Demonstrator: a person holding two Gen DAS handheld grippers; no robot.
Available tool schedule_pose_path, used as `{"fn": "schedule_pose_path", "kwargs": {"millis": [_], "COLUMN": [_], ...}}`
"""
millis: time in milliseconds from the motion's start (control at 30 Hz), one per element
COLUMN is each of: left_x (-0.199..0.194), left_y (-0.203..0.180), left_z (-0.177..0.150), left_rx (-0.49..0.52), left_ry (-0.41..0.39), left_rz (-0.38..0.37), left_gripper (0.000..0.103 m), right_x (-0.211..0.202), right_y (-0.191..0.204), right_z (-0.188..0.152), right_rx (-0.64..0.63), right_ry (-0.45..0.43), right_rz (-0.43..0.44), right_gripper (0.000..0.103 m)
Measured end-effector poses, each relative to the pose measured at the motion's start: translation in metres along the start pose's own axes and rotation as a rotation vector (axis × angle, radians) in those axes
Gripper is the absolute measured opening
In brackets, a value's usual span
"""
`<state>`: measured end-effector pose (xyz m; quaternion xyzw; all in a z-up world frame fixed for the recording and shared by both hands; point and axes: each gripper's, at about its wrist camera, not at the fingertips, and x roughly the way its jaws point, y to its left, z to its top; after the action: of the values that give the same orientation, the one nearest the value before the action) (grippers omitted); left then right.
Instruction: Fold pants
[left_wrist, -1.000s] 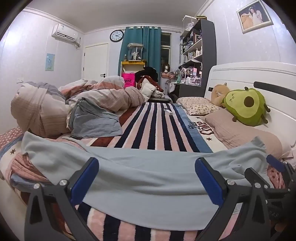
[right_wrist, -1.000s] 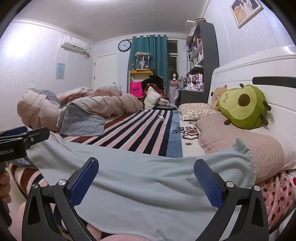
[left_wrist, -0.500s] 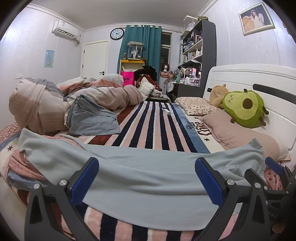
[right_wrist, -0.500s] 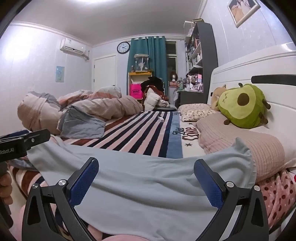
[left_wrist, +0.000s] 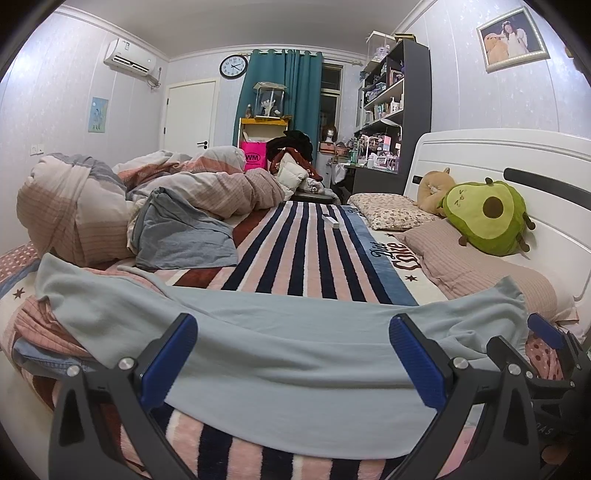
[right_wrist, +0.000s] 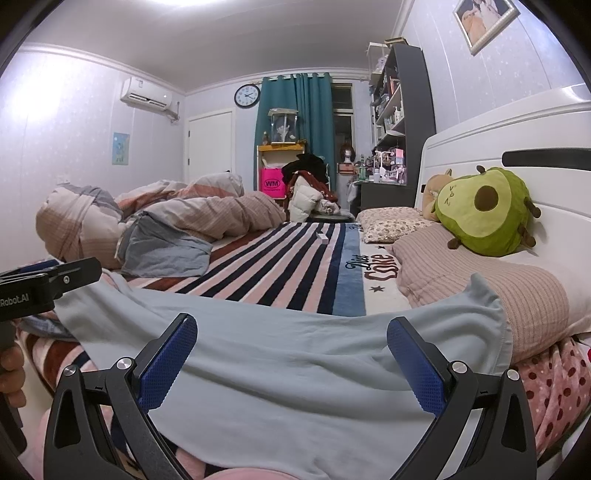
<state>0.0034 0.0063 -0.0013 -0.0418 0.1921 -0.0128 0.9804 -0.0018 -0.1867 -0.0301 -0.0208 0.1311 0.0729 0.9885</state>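
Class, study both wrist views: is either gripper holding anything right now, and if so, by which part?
Nothing is held. The left gripper and right gripper both stand wide open over the light blue pants lying across the bed.

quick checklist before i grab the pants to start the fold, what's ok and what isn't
1. Left gripper open, nothing held: ok.
2. Right gripper open, nothing held: ok.
3. Light blue pants spread across the near edge of the striped blanket: ok, though wrinkled near the right end.
4. Pants lying flat: not ok; the right end rides up onto the pink pillow, the left end over bunched bedding.
5. Fold area beyond the pants free: ok nearby; a small white box sits farther up.
6. Waistband versus leg ends: cannot tell.
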Motion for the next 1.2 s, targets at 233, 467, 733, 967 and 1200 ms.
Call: {"fn": "schedule_pose_path", "kwargs": {"millis": [233, 467, 733, 967, 1200], "left_x": [-0.0006, -0.0004, -0.0014, -0.0011, -0.0010], "left_y": [-0.0016, -0.0024, -0.0036, -0.0068, -0.0066], "left_z": [-0.0001, -0.0005, -0.0017, -0.0028, -0.0027], "left_rx": [0.002, 0.001, 0.001, 0.001, 0.000], "left_ry": [-0.003, -0.001, -0.002, -0.001, 0.000], "left_rz": [-0.001, -0.004, -0.004, -0.004, -0.004], "left_gripper": [0.102, 0.102, 0.102, 0.102, 0.102], "right_x": [-0.0001, -0.0008, -0.0007, -0.0004, -0.0011], "right_y": [-0.0001, -0.0012, -0.0028, -0.0030, -0.0034], "right_z": [0.0001, -0.0002, -0.0005, -0.0007, 0.0002], "right_rx": [0.002, 0.001, 0.004, 0.003, 0.002], "right_ry": [-0.001, -0.001, -0.001, -0.001, 0.000], "right_rz": [0.000, 0.000, 0.002, 0.002, 0.004], "right_gripper": [0.102, 0.103, 0.103, 0.103, 0.103]}}
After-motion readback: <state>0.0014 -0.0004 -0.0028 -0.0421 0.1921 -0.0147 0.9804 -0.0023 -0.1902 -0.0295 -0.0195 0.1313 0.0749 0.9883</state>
